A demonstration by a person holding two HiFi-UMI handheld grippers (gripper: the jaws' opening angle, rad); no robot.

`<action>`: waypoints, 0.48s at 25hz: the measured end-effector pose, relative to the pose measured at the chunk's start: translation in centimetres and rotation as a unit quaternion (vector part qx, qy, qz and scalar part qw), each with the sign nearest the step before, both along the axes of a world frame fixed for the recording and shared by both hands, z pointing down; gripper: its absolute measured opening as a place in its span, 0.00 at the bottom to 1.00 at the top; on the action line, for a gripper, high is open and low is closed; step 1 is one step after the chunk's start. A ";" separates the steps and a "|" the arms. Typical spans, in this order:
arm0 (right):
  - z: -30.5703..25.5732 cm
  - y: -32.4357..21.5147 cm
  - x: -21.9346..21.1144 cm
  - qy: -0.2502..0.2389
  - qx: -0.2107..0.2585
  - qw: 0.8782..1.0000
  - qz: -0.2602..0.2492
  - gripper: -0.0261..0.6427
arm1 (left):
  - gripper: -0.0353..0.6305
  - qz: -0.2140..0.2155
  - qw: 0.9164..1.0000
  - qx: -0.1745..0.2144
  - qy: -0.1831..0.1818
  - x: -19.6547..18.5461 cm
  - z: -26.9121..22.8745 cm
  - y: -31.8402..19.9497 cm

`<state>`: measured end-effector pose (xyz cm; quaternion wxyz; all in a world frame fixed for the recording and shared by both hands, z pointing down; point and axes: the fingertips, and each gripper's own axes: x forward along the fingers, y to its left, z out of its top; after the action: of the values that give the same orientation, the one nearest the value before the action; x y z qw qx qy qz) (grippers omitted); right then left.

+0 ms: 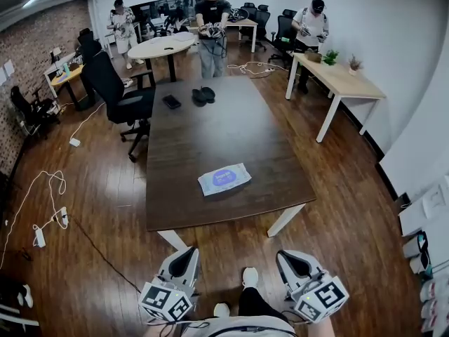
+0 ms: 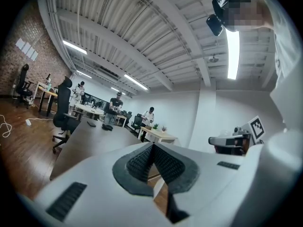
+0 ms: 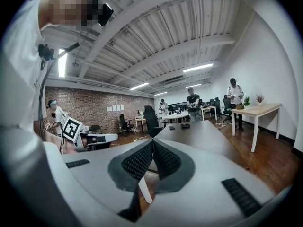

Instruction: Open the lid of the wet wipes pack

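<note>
Approach to the wet wipes pack [image 1: 224,180]: both claws clenched on nothing.
The pack is seen flat near the near edge of the table [image 1: 210,118], untouched. The left gripper [image 1: 184,255] and right gripper [image 1: 293,257] are held short of that edge. Next, a claw must probably be opened and brought to the lid. The lid's flap cannot be made out; in both gripper views the pack is hidden.

Bare tabletop [image 1: 231,132] surrounds the wipes pack [image 1: 224,180]; dark objects [image 1: 203,95] lie well beyond.
</note>
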<state>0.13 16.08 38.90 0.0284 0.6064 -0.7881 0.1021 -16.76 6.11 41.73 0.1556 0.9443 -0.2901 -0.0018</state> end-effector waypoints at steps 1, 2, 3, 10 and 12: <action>0.1 -0.8 0.2 0.000 0.000 1.000 -0.003 0.05 | 0.06 -0.002 1.000 0.000 0.000 0.2 0.0 -0.6; 0.2 -1.7 0.5 -0.001 0.001 1.000 -0.007 0.05 | 0.06 -0.005 1.000 0.001 0.000 0.4 -0.1 -1.3; 0.4 -2.8 0.9 -0.002 0.002 1.000 -0.011 0.05 | 0.06 -0.007 1.000 0.001 -0.001 0.6 -0.1 -2.0; 1.0 -10.5 4.5 -0.009 0.005 0.999 -0.044 0.05 | 0.06 -0.027 1.000 -0.004 -0.010 4.4 0.5 -8.0; 1.1 -13.1 6.0 -0.008 0.003 0.998 -0.056 0.05 | 0.06 -0.028 1.000 -0.001 -0.009 6.3 0.3 -10.2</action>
<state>6.14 2.96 40.03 0.0259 0.5605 -0.8213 0.1032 -10.48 -4.08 42.04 0.1541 0.9355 -0.3180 0.0029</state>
